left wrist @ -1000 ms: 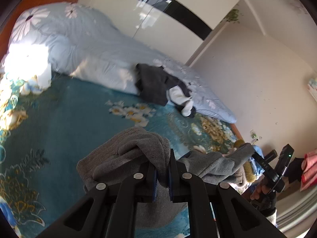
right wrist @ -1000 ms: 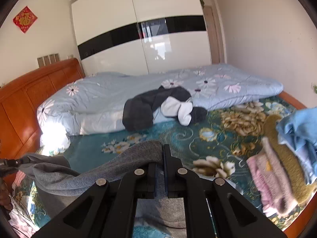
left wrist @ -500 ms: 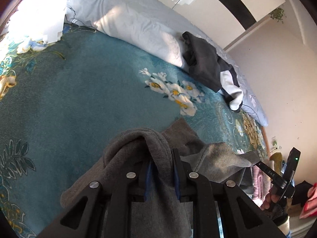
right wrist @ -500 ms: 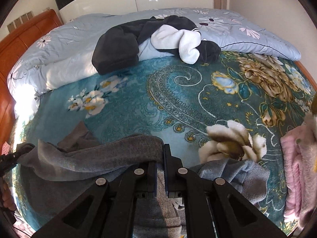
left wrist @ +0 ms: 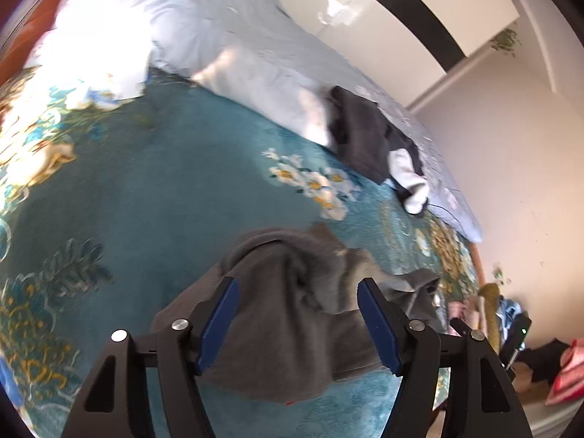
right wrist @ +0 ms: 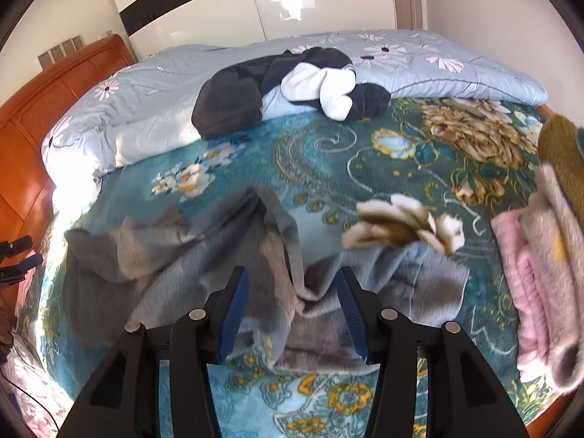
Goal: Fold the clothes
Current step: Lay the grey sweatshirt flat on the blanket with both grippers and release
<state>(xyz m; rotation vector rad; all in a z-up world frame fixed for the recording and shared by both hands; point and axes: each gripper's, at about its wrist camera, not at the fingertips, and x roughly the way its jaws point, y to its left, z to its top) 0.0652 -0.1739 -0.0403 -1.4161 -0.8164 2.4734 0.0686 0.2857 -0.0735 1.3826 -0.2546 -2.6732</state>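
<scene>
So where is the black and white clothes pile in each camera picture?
Left wrist view: the black and white clothes pile sits right of centre, at the edge of the pale blue duvet.
Right wrist view: the pile lies top centre, on the duvet's front edge.
Shared landmark: the grey garment lying between the open jaws.

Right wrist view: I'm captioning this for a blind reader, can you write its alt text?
An open hand-held gripper hangs over a crumpled grey garment lying on a teal floral blanket. Behind it, a dark and white clothing heap rests against a pale blue duvet; folded pink clothes lie at the right.
</scene>
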